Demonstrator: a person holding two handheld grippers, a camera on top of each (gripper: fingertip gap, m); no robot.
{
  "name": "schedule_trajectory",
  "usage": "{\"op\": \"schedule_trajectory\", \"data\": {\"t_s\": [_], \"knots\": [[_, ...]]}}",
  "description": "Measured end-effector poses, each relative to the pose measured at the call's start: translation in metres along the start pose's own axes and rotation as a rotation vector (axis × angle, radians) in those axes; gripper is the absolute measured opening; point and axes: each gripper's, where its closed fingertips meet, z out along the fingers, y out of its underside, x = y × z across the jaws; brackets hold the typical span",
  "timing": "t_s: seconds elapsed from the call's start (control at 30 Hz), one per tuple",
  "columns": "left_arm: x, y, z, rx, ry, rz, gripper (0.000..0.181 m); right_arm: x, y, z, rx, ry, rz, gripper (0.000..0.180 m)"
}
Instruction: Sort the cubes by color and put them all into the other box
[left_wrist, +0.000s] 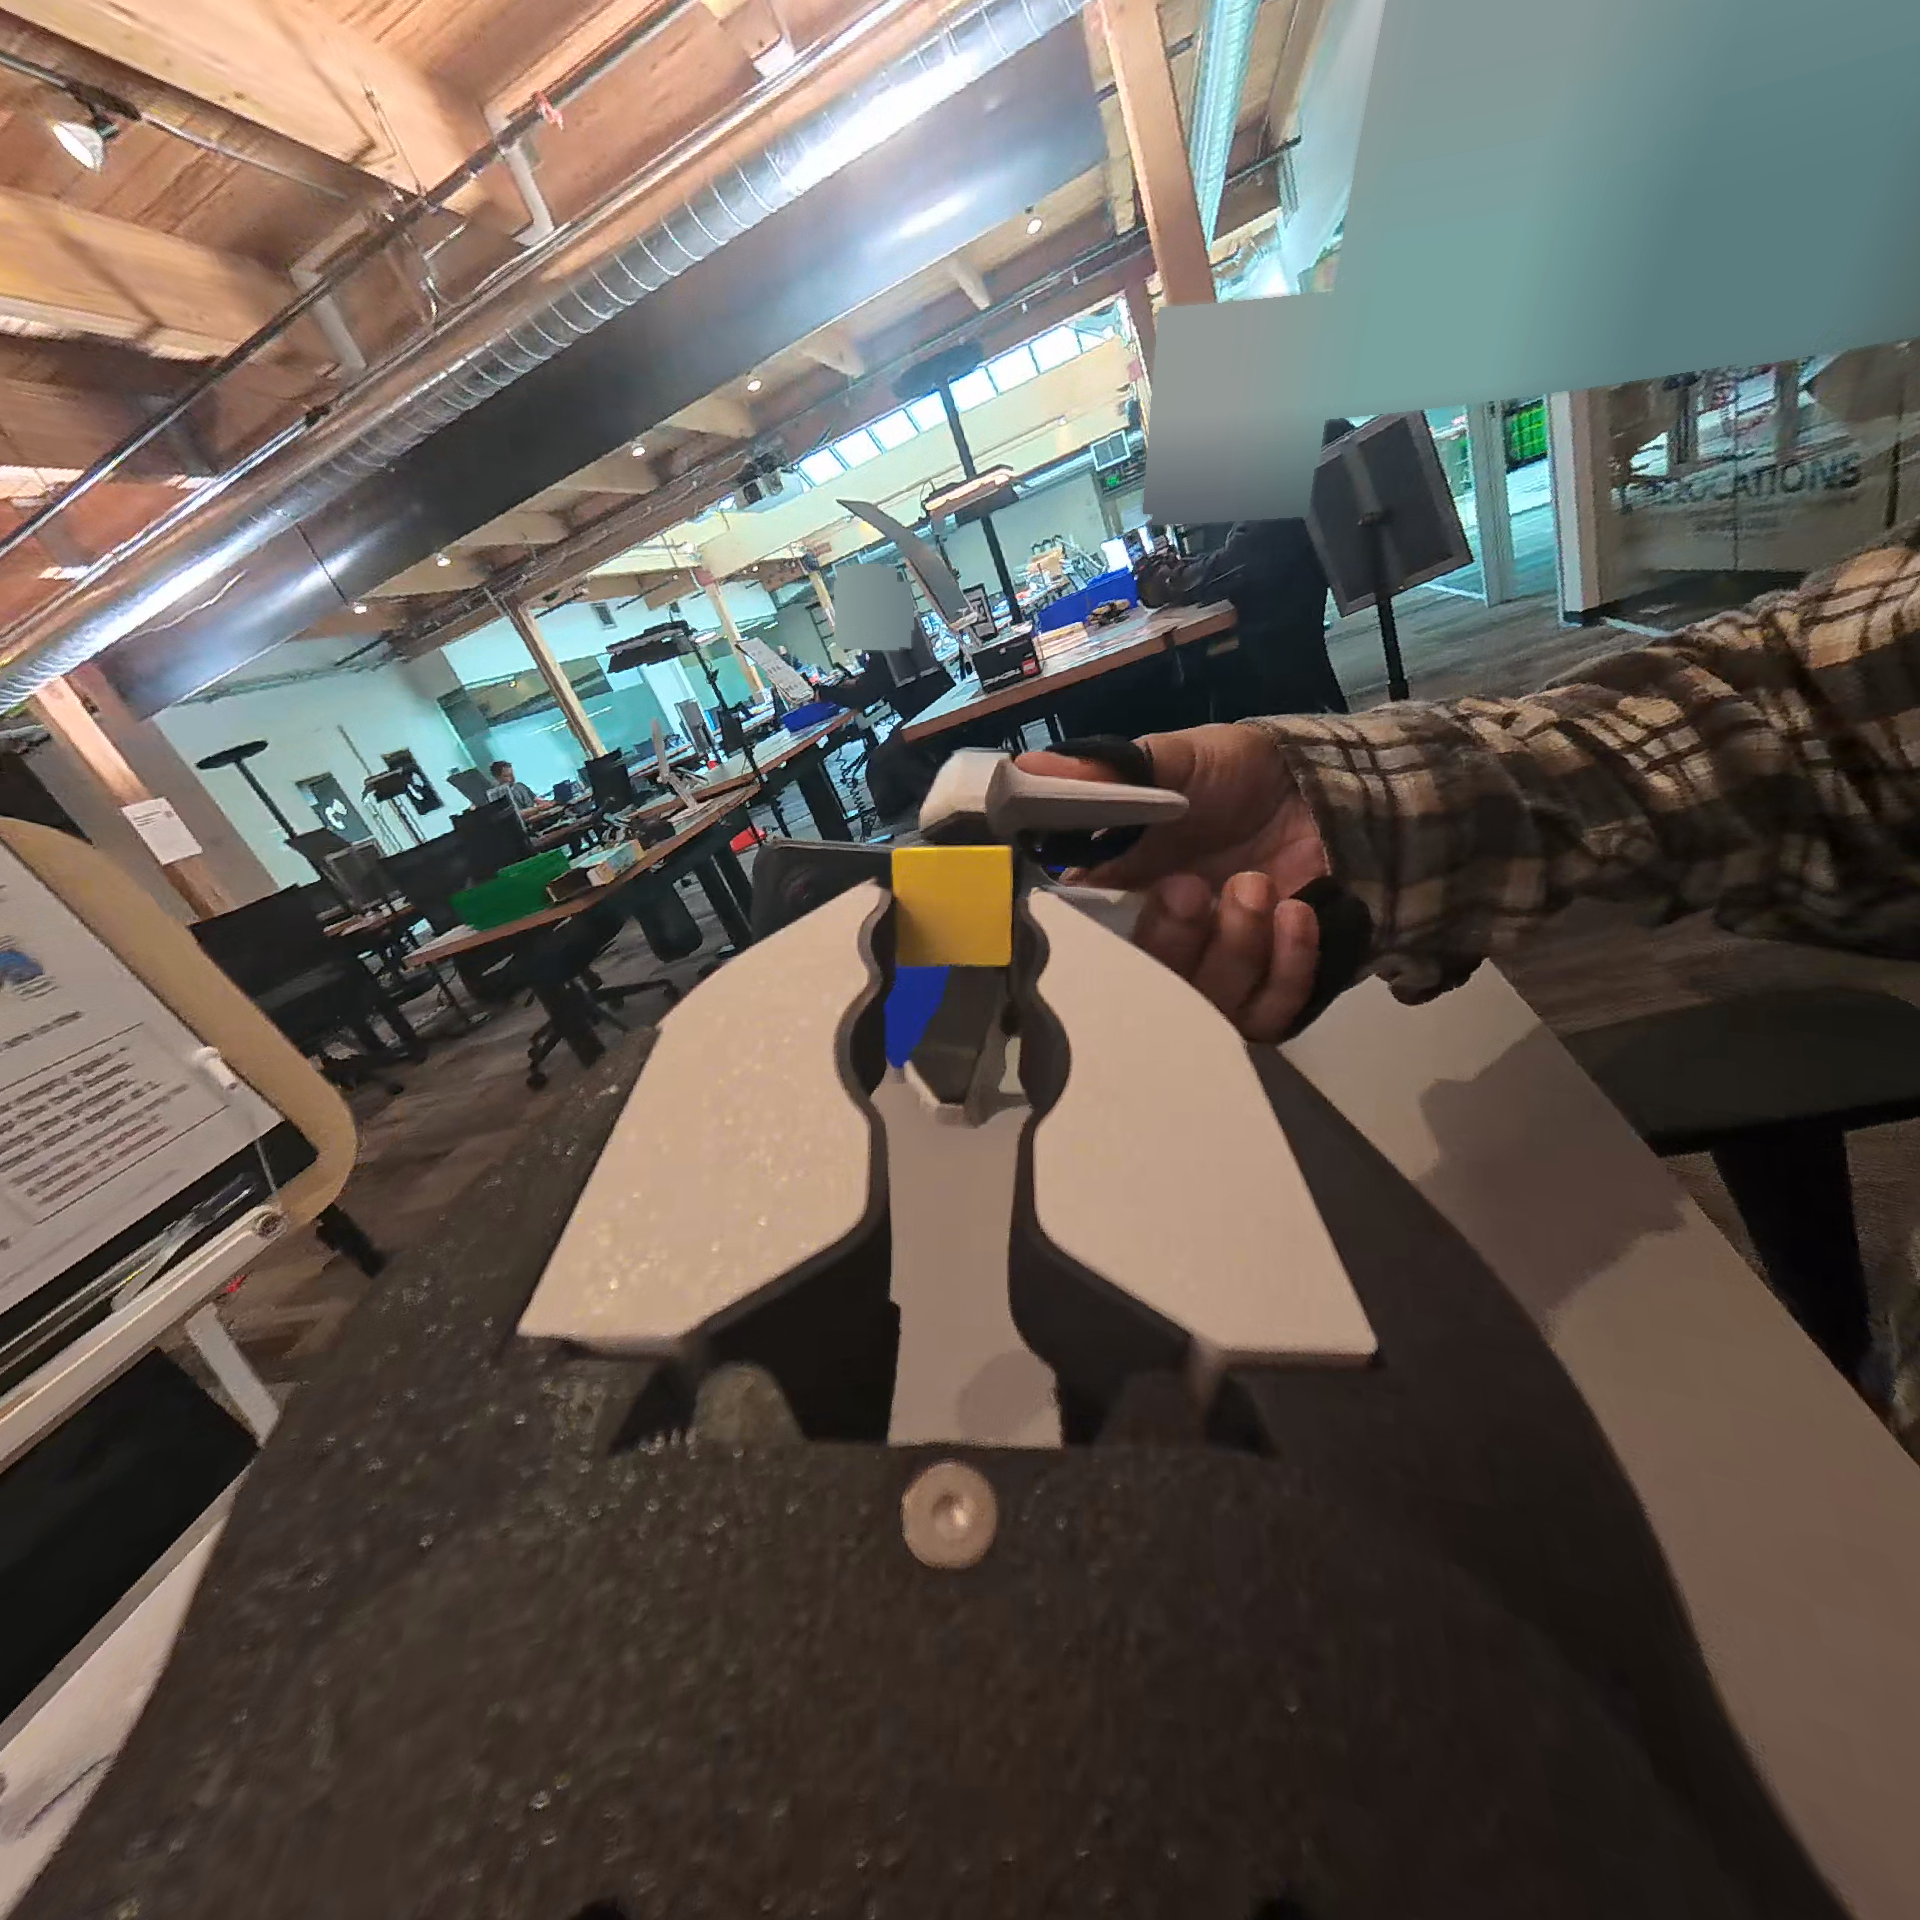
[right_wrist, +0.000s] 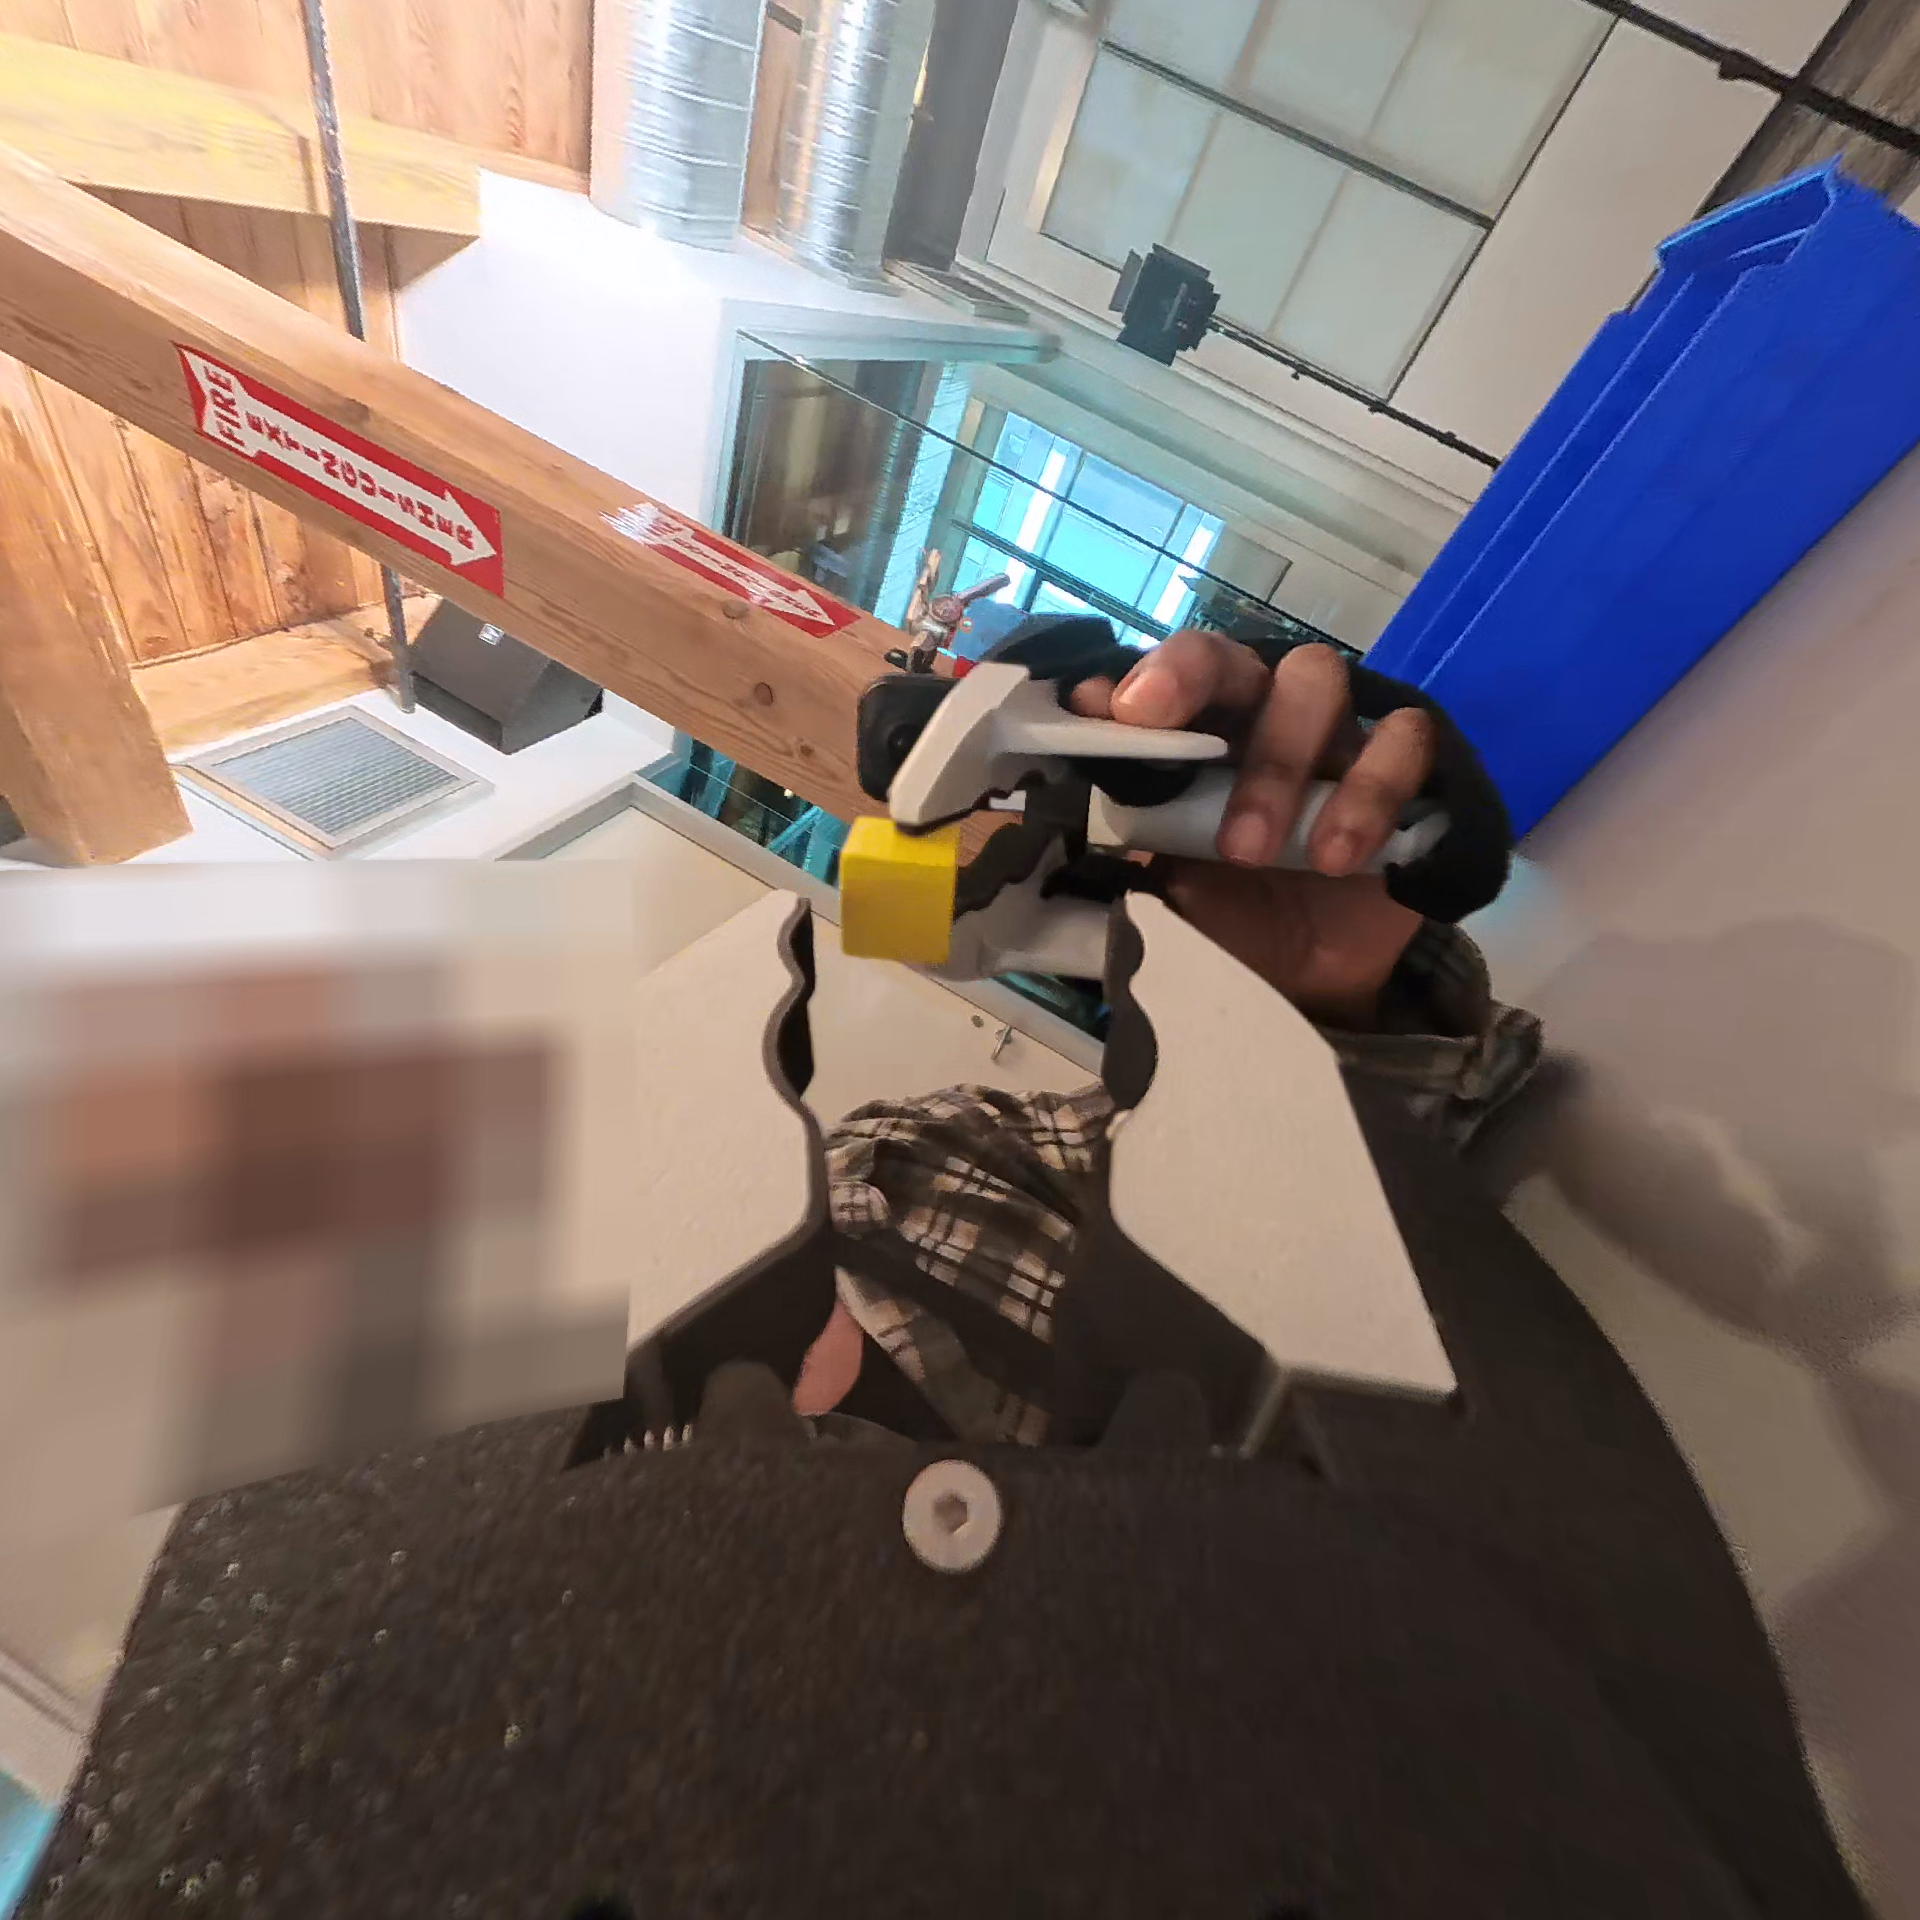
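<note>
The left gripper (right_wrist: 914, 873) clamps a yellow cube (right_wrist: 896, 902) in mid-air. The right gripper (right_wrist: 961, 997) faces it with jaws spread, empty. This looks like a handover; next, the right jaws must close squarely on the cube.

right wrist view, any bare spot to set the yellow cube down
The grey surface is bare beside the blue bin. It is crowded by the left gripper, which is holding the yellow cube.
</note>
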Motion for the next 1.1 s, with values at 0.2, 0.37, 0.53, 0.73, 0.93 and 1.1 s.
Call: {"op": "schedule_trajectory", "data": {"t_s": [0.2, 0.37, 0.53, 0.73, 0.93, 1.1], "knots": [[0.004, 0.015, 0.019, -0.045, 0.002, 0.02, 0.021, -0.008, 0.004, -0.005, -0.006, -0.016, 0.002, 0.022], [0.006, 0.036, 0.022, -0.087, 0.007, -0.113, 0.05, -0.022, -0.013, -0.061, 0.022, 0.227, -0.12, 0.022], [0.003, 0.075, 0.009, -0.143, -0.01, -0.229, 0.069, -0.028, -0.081, -0.252, 0.095, 1.089, -0.409, 0.022], [0.013, 0.089, 0.016, -0.199, 0.022, -0.22, 0.063, -0.002, -0.1, -0.435, 0.026, 1.648, -0.333, 0.023], [0.014, 0.102, 0.017, -0.238, 0.015, -0.225, 0.064, 0.072, -0.083, -0.47, -0.089, 1.67, -0.221, 0.023], [0.014, 0.107, 0.017, -0.25, 0.024, -0.235, 0.059, 0.098, -0.083, -0.485, -0.113, 1.704, -0.194, 0.023]]}}
